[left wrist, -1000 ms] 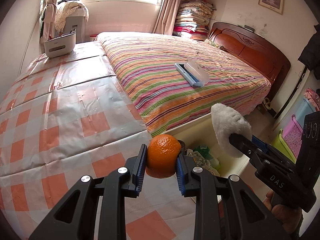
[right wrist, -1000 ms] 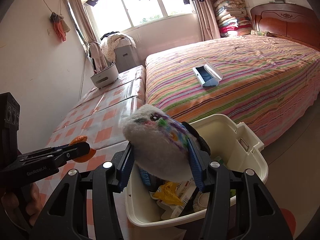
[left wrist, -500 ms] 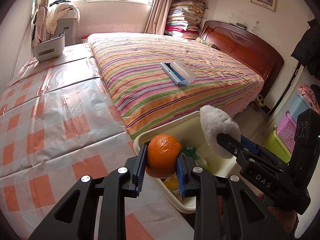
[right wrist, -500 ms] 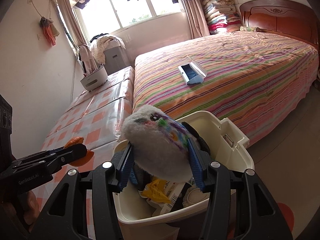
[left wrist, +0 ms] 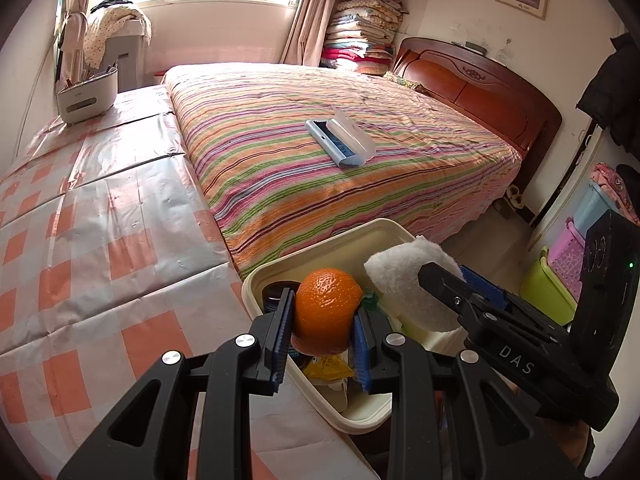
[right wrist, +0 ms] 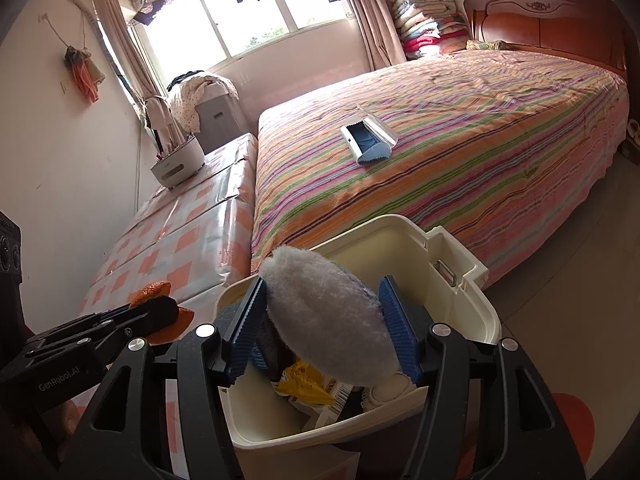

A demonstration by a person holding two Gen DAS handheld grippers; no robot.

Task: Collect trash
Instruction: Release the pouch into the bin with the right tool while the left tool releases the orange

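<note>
Trash held over cream plastic bin (right wrist: 476, 312): round orange fruit (left wrist: 326, 312) clamped in left gripper (left wrist: 320, 336) above its rim; fluffy white pad (right wrist: 328, 320) between right gripper (right wrist: 320, 332) pads, just opening. Risk: the fruit, released early, could strike the rim and roll off.

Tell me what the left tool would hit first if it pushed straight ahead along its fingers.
The left tool, shut on the orange, points down into the cream bin. It would likely meet the trash there first, probably the yellow wrapper just below the orange, though depth is hard to judge.
</note>
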